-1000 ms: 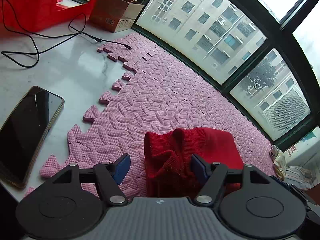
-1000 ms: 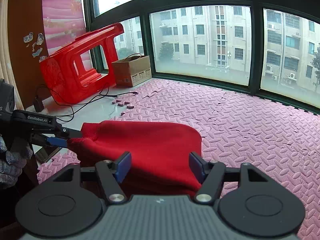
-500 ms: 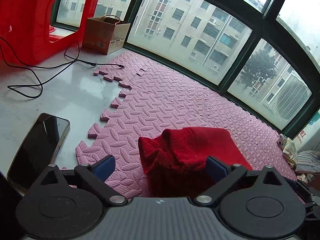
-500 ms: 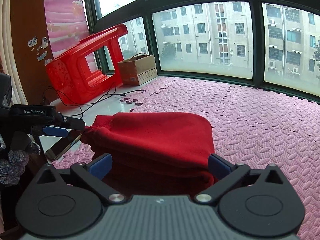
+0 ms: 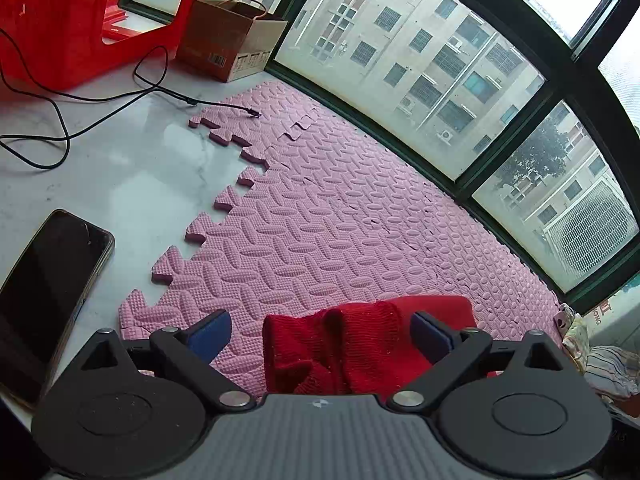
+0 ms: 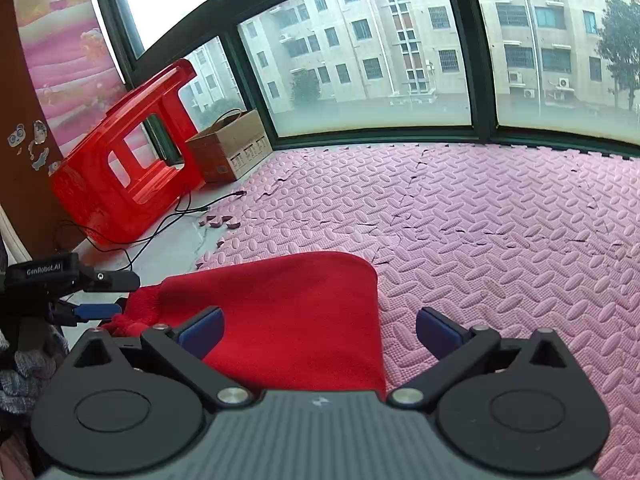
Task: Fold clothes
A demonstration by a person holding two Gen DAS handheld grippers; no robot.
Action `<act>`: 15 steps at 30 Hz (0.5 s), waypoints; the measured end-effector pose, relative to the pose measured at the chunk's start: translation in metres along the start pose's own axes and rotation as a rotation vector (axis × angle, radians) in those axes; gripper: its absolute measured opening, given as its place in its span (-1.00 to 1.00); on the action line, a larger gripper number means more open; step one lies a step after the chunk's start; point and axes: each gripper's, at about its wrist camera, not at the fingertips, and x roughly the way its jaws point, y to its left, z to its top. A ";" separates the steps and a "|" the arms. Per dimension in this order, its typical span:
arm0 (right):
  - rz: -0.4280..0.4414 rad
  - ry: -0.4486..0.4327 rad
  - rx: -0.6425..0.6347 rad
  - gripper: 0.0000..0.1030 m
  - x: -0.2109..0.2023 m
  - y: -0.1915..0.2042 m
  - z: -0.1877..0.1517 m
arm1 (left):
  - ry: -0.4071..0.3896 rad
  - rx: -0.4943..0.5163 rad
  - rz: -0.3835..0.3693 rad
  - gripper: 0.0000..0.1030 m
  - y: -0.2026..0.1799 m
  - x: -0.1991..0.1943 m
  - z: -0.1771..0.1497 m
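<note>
red knit sweater (image 6: 288, 312) lies folded on pink foam mat (image 6: 500, 220), flat so fold holds. left gripper (image 5: 320, 330) jaws wide, closing slightly, straddling ribbed edge, no contact. right gripper (image 6: 318, 330) jaws spread wide over fabric, nothing clamped; likely released after fold.

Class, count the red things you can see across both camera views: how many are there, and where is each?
2. A folded red garment lies on the pink mat; a red plastic stool lies tipped over by the window. Others may be hidden.
</note>
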 end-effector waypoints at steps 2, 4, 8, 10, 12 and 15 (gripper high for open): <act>0.006 0.019 0.031 0.93 0.011 -0.007 0.003 | 0.025 -0.013 -0.004 0.79 0.005 0.007 -0.003; 0.013 0.045 0.063 0.87 0.025 -0.015 0.006 | 0.044 -0.025 -0.009 0.71 0.010 0.012 -0.007; 0.012 0.086 0.099 0.83 0.045 -0.025 0.006 | 0.078 -0.038 -0.032 0.69 0.017 0.018 -0.013; 0.019 0.109 0.122 0.79 0.054 -0.031 0.004 | 0.092 -0.042 -0.047 0.68 0.021 0.021 -0.017; 0.035 0.129 0.146 0.77 0.059 -0.036 0.002 | 0.108 -0.051 -0.068 0.67 0.025 0.023 -0.020; 0.070 0.159 0.193 0.75 0.065 -0.045 -0.002 | 0.133 -0.086 -0.110 0.65 0.031 0.025 -0.022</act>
